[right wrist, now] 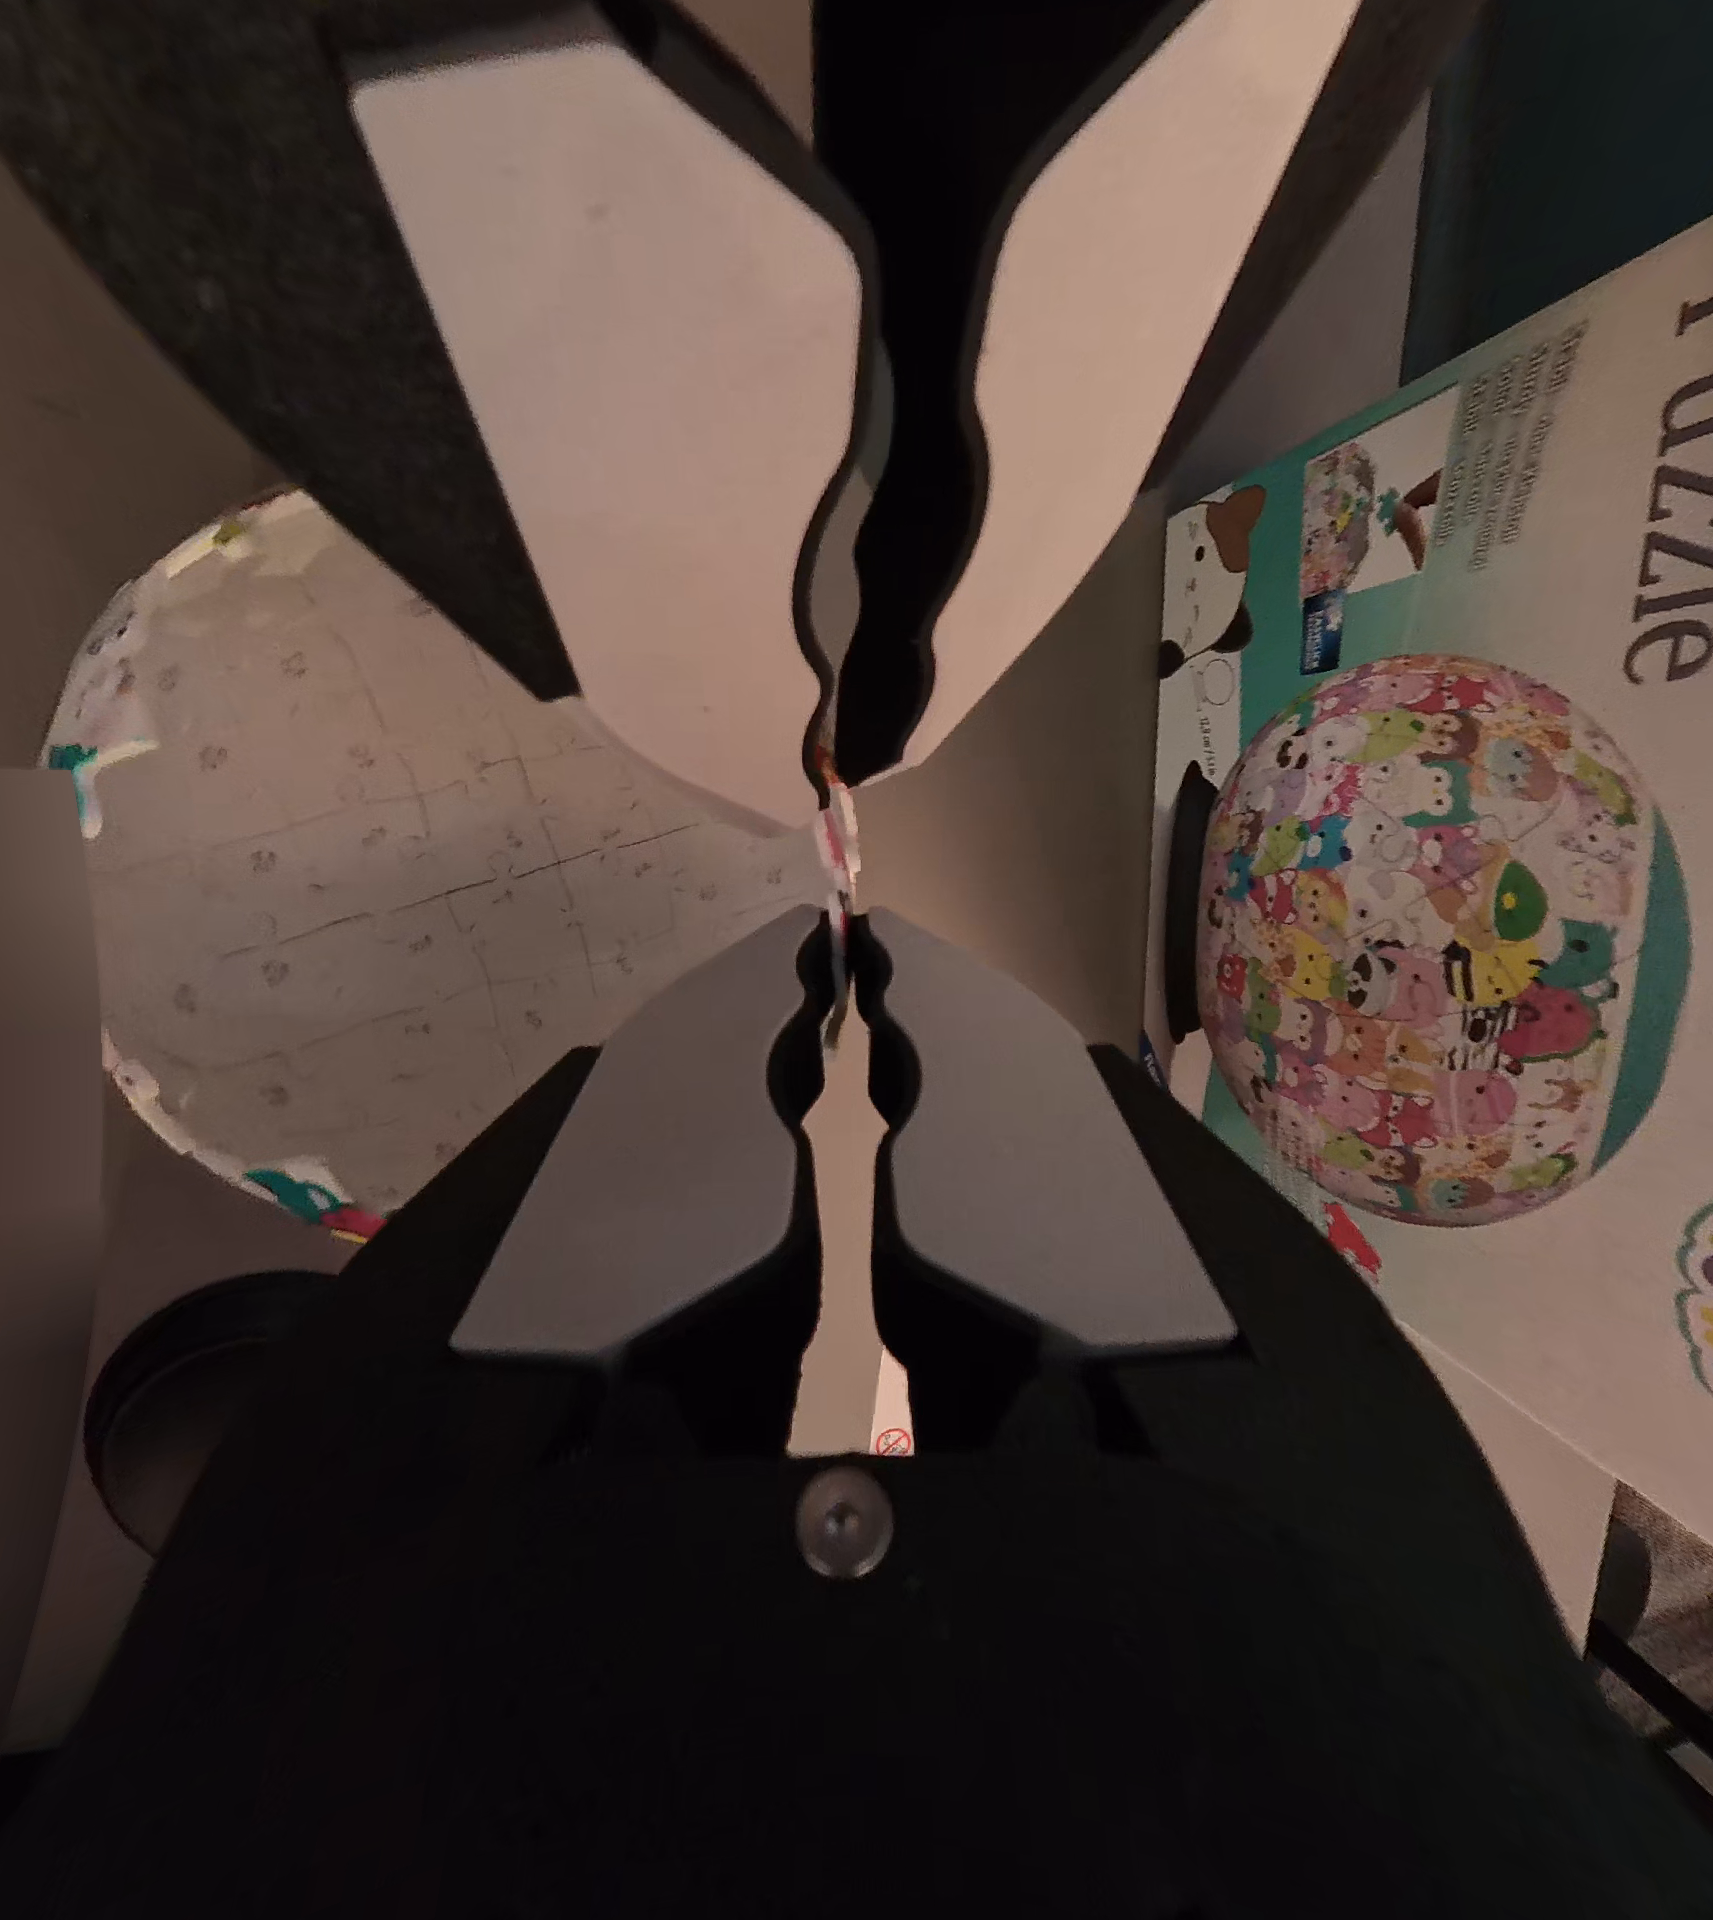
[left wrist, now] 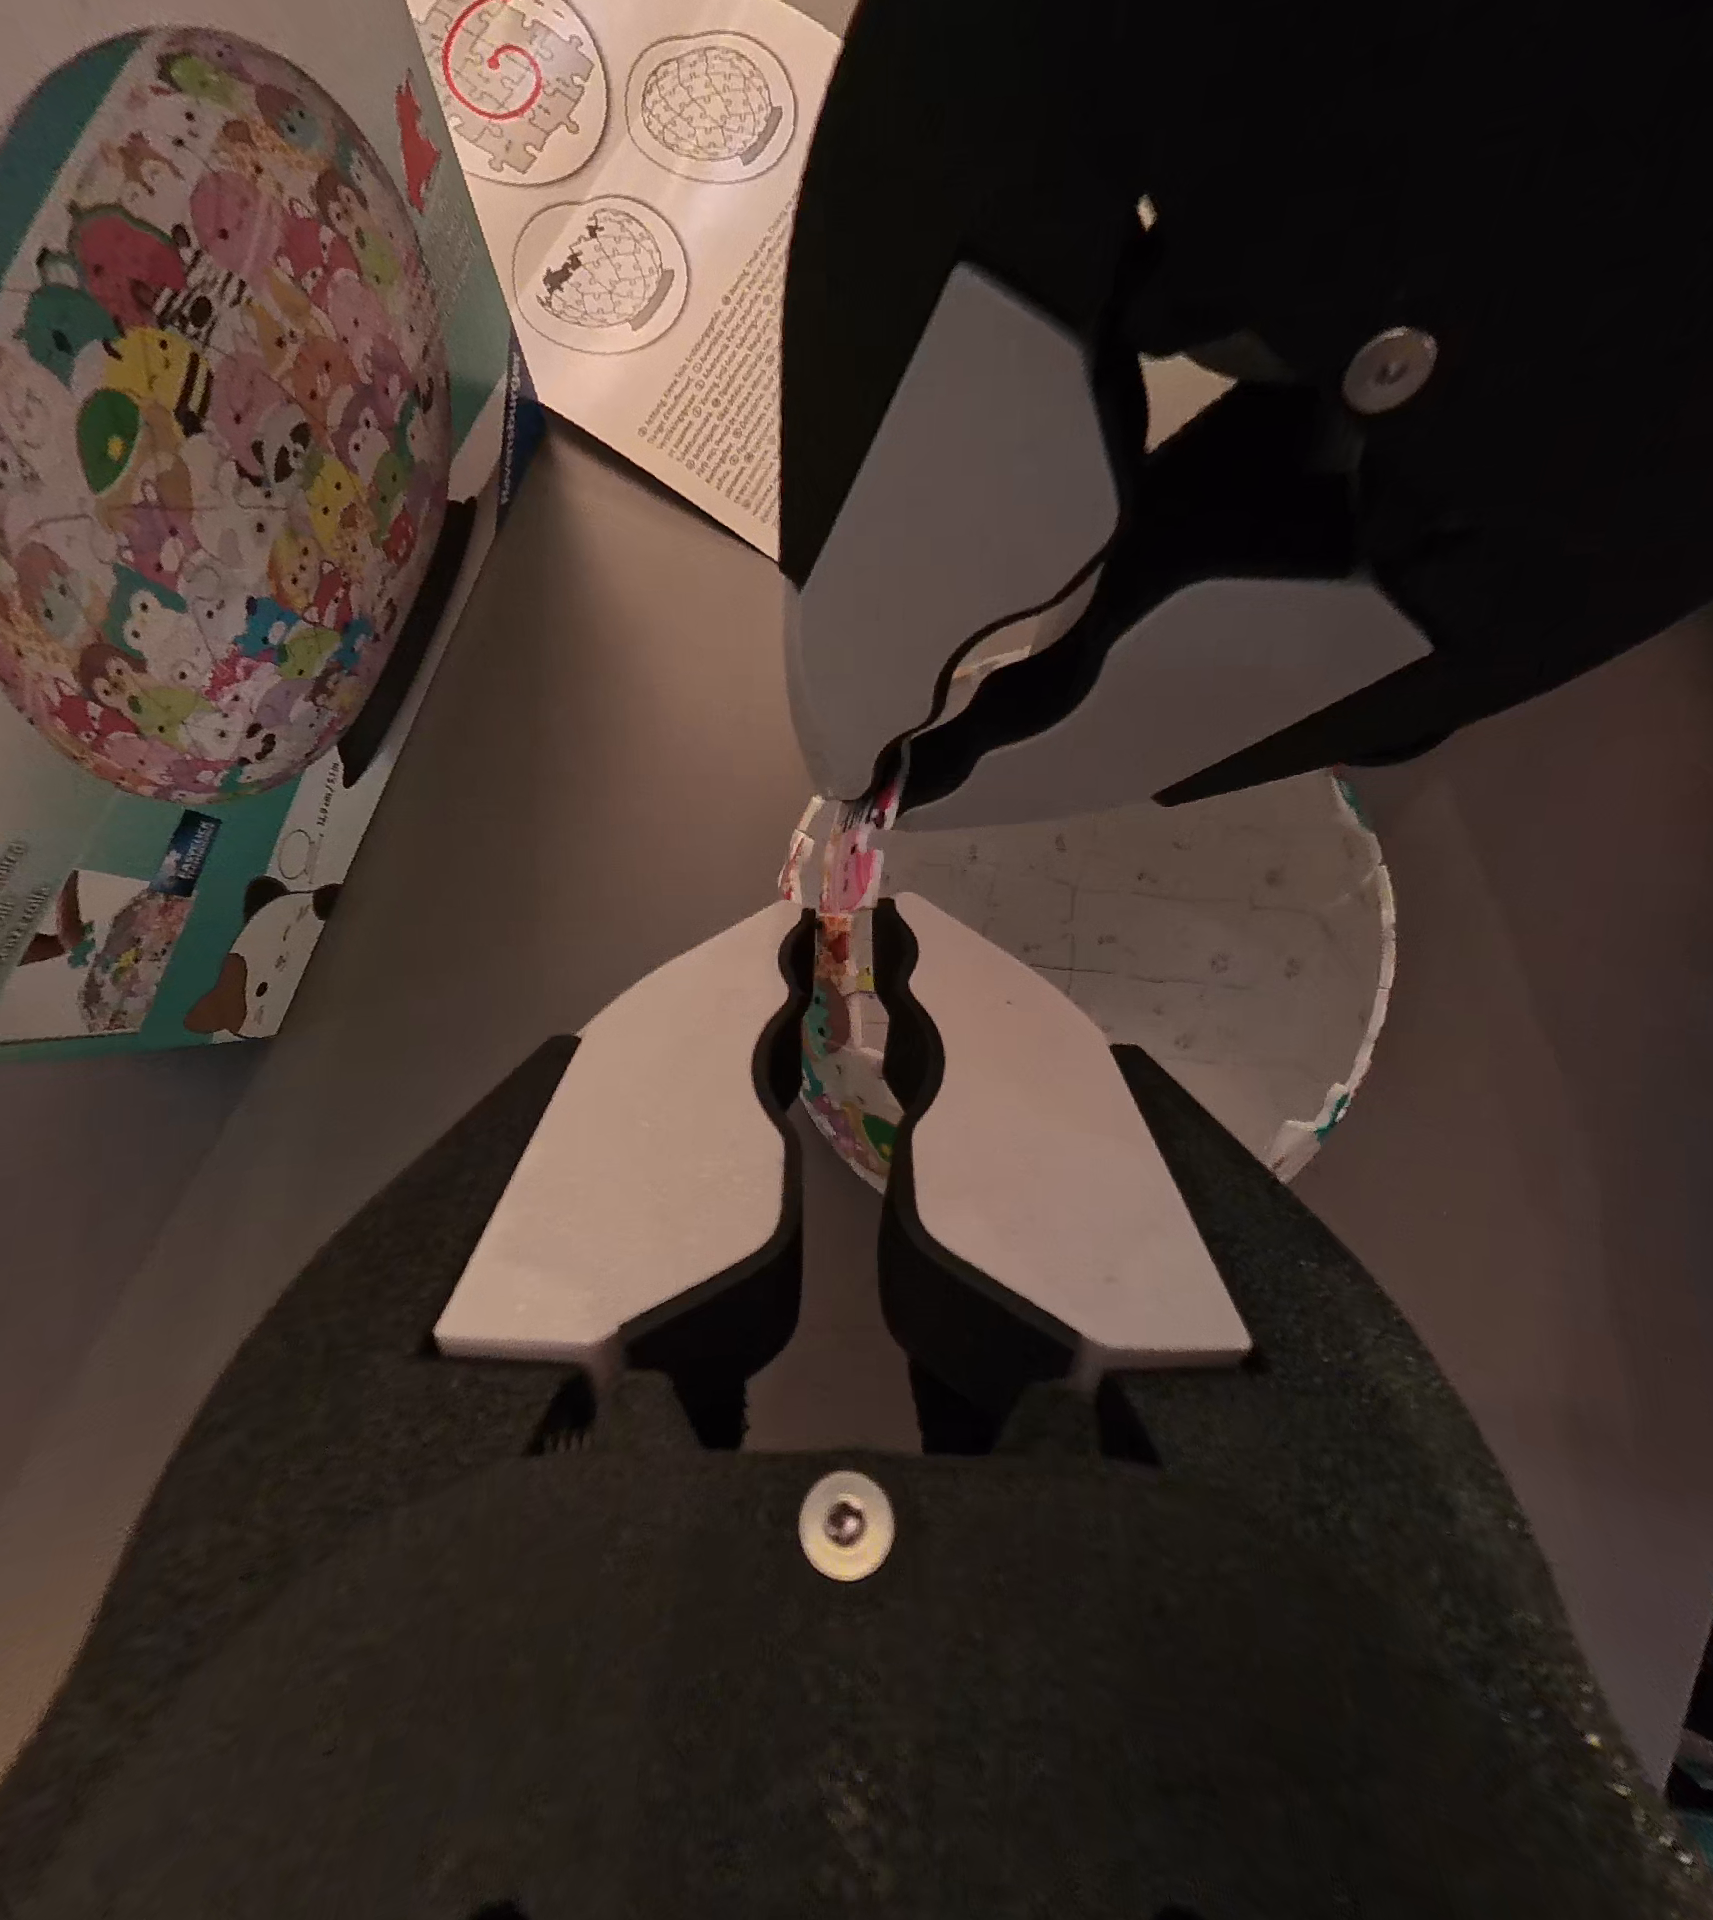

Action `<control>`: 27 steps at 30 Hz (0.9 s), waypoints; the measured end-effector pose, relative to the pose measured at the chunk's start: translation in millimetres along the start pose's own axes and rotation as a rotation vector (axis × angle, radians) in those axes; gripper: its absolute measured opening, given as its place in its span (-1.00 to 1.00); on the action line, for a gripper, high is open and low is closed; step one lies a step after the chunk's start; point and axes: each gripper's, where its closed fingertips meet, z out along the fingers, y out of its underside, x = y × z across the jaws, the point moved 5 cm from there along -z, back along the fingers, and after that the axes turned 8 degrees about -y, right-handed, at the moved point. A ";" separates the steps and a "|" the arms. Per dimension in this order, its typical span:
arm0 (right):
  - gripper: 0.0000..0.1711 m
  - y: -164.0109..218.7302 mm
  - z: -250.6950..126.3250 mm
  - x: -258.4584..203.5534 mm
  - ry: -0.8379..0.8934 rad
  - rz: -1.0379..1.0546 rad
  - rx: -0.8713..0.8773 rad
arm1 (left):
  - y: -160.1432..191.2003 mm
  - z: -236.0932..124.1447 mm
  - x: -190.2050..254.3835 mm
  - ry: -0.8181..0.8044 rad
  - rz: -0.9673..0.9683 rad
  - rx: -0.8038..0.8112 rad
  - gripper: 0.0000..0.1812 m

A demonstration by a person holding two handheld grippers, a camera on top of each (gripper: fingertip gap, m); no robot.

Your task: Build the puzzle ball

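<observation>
The left tongs (left wrist: 844,925), with white fingers on a black textured body, point forward and are nearly closed on the rim of the half-built puzzle ball shell (left wrist: 1195,935), colourful outside and white inside. The rim stands edge-on between the two wavy inner pads, and the fingertips pinch it.

The right tongs (left wrist: 881,800) come from the opposite side, tip to tip with the left ones. In the right wrist view they (right wrist: 844,925) are also almost closed, holding a small curved colourful puzzle piece (right wrist: 839,852) at the same rim. The left tongs (right wrist: 836,764) meet this piece from above in that view, so both pairs grip one thin edge of the shell (right wrist: 332,862).

The shell is held above the grey counter (left wrist: 603,644), its open white inside turned sideways.

I count two pairs of tongs, one shell, and one teal and white cardboard puzzle box (left wrist: 156,468) lying on the counter beside it, also seen in the right wrist view (right wrist: 1454,935). One white folded instruction sheet (left wrist: 644,239) with round diagrams lies behind the box. One dark round object (right wrist: 177,1423) sits low at the left of the right wrist view; I cannot tell what it is.
</observation>
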 end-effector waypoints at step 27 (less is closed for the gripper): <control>-0.96 1.3 -0.7 -1.7 -0.031 0.027 0.012 | -1.6 -7.8 -1.7 0.104 0.000 -0.021 -0.81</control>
